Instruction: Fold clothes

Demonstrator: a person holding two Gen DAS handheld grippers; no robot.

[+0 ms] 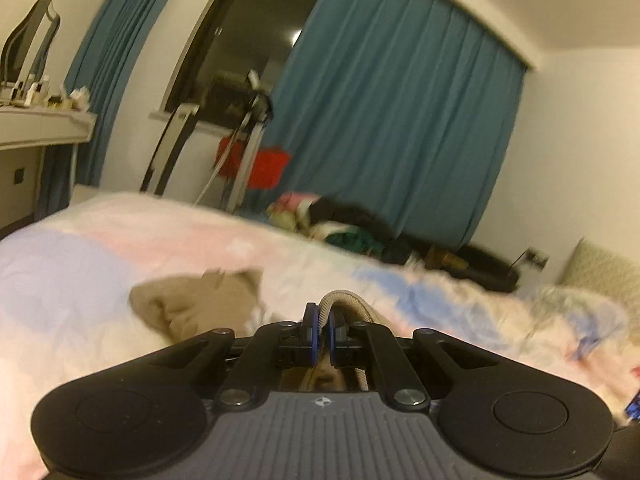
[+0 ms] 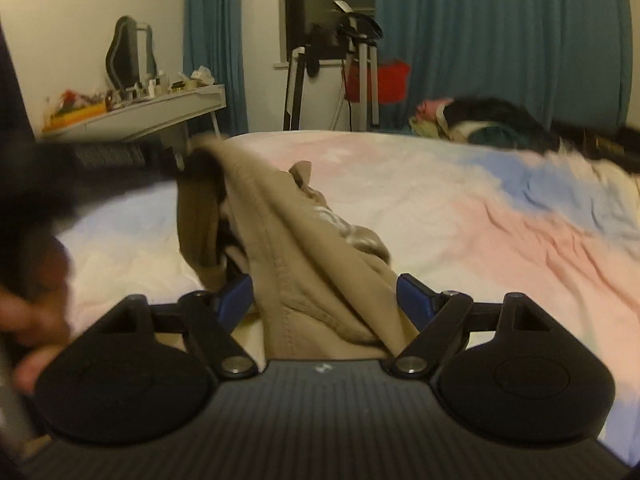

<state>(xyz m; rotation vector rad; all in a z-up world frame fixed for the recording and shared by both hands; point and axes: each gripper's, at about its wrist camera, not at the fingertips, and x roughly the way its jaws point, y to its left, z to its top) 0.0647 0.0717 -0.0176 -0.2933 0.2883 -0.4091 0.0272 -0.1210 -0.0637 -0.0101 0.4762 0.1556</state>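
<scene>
A beige garment [image 2: 280, 232] lies bunched on the bed, with one end lifted. In the left wrist view my left gripper [image 1: 322, 322] is shut on a ribbed beige edge of the garment [image 1: 344, 298], and more of the cloth [image 1: 200, 300] lies ahead on the left. In the right wrist view my right gripper [image 2: 326, 296] is open, its blue pads [image 2: 236, 294] wide apart, and the garment's fabric runs between them. The left gripper [image 2: 176, 160] shows blurred at upper left, holding the cloth's raised end.
The bed has a pastel pink, blue and white cover [image 2: 480, 216]. A pile of clothes [image 2: 472, 120] lies at its far side. A cluttered white desk [image 2: 152, 108] stands at left, a metal stand [image 2: 360, 60] and teal curtains [image 2: 500, 32] behind.
</scene>
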